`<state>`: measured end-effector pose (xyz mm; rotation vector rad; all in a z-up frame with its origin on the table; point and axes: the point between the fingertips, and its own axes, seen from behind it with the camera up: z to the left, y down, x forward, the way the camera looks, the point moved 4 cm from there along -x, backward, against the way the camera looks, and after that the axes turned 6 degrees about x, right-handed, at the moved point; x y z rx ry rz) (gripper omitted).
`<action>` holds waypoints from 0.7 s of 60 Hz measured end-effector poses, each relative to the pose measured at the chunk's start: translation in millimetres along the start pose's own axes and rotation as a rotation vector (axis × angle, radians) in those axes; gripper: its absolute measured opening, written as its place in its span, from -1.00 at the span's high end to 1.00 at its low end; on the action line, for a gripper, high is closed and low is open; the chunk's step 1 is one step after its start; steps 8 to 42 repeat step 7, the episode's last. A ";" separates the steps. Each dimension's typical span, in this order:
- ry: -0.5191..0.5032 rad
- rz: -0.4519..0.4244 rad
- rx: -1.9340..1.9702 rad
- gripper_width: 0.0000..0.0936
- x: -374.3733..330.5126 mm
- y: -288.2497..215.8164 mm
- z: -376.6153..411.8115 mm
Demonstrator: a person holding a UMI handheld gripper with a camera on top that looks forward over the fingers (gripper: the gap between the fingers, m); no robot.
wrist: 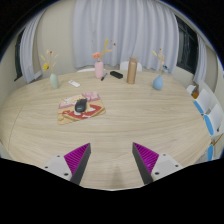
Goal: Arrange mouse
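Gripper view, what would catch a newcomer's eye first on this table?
Probably the dark mouse, sitting on a red patterned mat well beyond the open gripper, whose purple pads flank bare tabletop. Behind it, along the far edge of the round wooden table, stand a pink vase and a brown cylinder, with a blue vase off to the right.

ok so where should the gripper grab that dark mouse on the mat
Grip the mouse across its narrow sides, near the middle of its rounded body, coming down from above. It lies flat on the mouse mat, well beyond the open gripper, with nothing crowding its flanks.
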<state>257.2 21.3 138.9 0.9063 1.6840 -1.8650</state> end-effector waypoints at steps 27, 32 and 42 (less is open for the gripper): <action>-0.007 -0.024 -0.009 -0.83 -12.4 0.7 -10.1; -0.007 -0.024 -0.009 -0.83 -12.4 0.7 -10.1; -0.007 -0.024 -0.009 -0.83 -12.4 0.7 -10.1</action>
